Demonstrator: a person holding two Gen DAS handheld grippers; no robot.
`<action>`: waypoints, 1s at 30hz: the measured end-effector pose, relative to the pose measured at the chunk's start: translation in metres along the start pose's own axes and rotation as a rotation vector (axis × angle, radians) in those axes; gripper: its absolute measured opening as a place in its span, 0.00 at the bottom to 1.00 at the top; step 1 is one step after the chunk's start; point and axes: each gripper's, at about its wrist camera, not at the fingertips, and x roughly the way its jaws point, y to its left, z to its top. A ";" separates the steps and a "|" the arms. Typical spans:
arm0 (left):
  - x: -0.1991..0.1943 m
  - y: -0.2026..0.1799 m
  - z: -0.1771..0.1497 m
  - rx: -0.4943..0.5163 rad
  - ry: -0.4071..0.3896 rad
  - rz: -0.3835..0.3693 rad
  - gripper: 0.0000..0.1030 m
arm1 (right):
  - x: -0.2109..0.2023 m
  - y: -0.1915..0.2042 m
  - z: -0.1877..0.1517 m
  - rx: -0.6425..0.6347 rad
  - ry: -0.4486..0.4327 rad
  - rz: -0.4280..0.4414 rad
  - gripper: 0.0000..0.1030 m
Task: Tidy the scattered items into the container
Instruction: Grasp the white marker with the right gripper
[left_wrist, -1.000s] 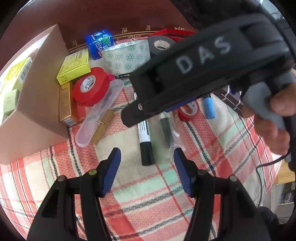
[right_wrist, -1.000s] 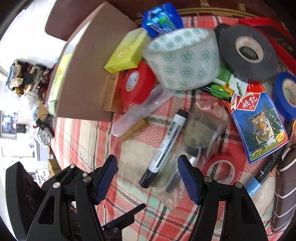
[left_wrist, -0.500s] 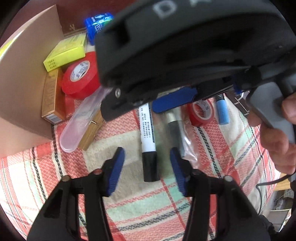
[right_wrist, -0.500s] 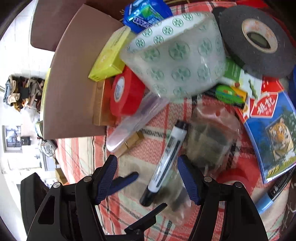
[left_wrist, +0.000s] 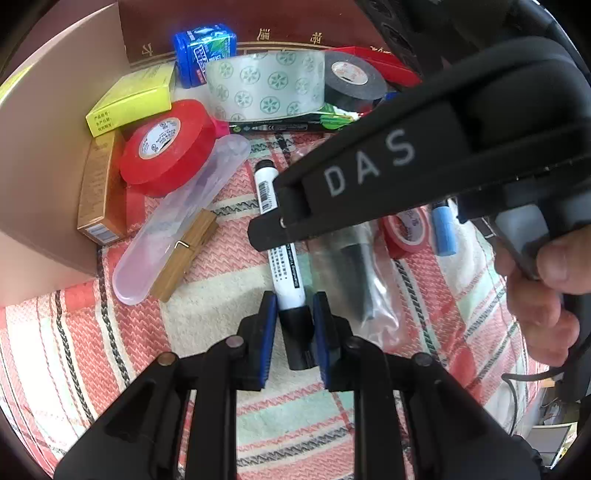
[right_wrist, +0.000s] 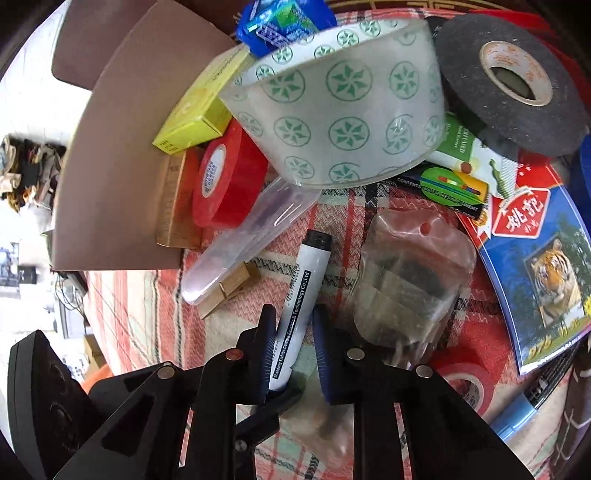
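Observation:
A white marker with a black cap (left_wrist: 284, 258) lies on the plaid cloth. My left gripper (left_wrist: 294, 325) is shut on its capped end. My right gripper (right_wrist: 293, 332) is shut on the marker's barrel (right_wrist: 301, 291) from above; its black body (left_wrist: 406, 162) crosses the left wrist view and hides part of the marker. The brown cardboard box (left_wrist: 40, 155) stands at the left, also in the right wrist view (right_wrist: 118, 166).
Around the marker lie a red tape roll (left_wrist: 166, 144), a clear patterned tape roll (right_wrist: 343, 107), a black tape roll (right_wrist: 509, 81), a yellow box (left_wrist: 129, 101), a clear tube (left_wrist: 177, 225), a wooden clip (left_wrist: 184, 254), a plastic bag (right_wrist: 410, 291), a card pack (right_wrist: 543, 266) and a small red roll (left_wrist: 406, 229).
Both grippers have closed from wide open onto the marker. The left one moved forward to the capped end; the right one came down over the barrel.

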 end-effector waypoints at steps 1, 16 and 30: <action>-0.002 -0.001 -0.001 0.003 -0.004 0.002 0.19 | 0.000 0.000 -0.002 0.004 -0.004 0.008 0.20; -0.038 -0.014 0.002 0.024 -0.052 0.076 0.18 | -0.037 0.020 -0.034 -0.013 -0.081 0.044 0.16; 0.007 -0.003 0.018 0.011 -0.022 0.072 0.19 | -0.032 -0.024 -0.028 0.100 -0.058 0.155 0.16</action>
